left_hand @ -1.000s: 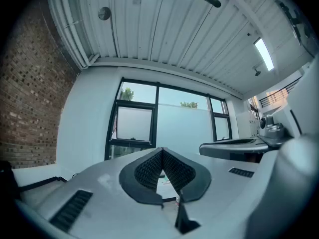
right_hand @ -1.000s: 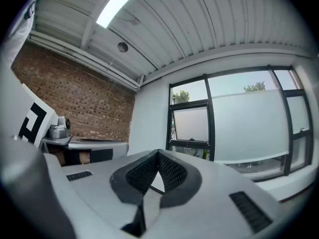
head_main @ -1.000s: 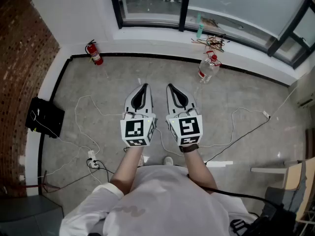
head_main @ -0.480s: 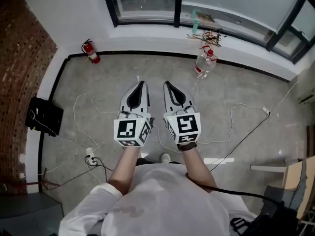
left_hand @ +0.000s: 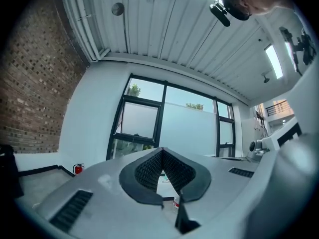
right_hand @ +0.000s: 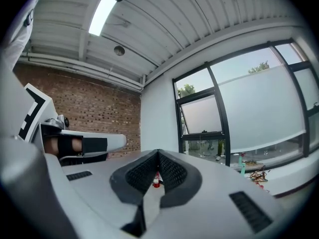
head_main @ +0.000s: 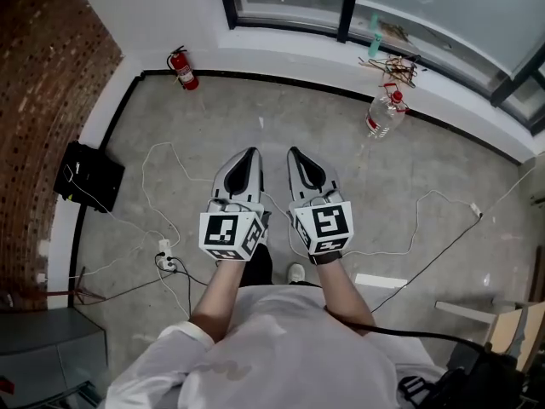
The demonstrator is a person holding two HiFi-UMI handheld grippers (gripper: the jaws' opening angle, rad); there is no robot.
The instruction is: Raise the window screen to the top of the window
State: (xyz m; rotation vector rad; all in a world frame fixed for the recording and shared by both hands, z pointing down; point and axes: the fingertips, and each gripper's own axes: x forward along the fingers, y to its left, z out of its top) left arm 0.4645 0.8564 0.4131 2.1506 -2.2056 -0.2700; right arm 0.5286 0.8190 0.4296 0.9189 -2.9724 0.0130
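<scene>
The black-framed window [head_main: 344, 8] runs along the far wall above a white sill. In the left gripper view a pale frosted sheet [left_hand: 192, 131] covers the wide middle pane of the window [left_hand: 163, 118]; the same sheet [right_hand: 261, 111] shows in the right gripper view. My left gripper [head_main: 248, 155] and right gripper [head_main: 295, 153] are held side by side in front of me, above the concrete floor and well short of the window. Both point level toward it. Each has its jaws shut with nothing between them, as the left gripper [left_hand: 162, 152] and right gripper [right_hand: 158, 154] show close up.
A red fire extinguisher [head_main: 182, 67] stands by the wall at the left. A plastic bottle [head_main: 385, 114] sits on the floor below the sill, where tangled wires [head_main: 397, 61] lie. A black box [head_main: 92, 175], a power strip [head_main: 164, 259] and white cables lie on the floor. Brick wall at left.
Both grippers have sunk a little and stay side by side, shut. The head view has swung, so the window now sits higher and further right in it.
</scene>
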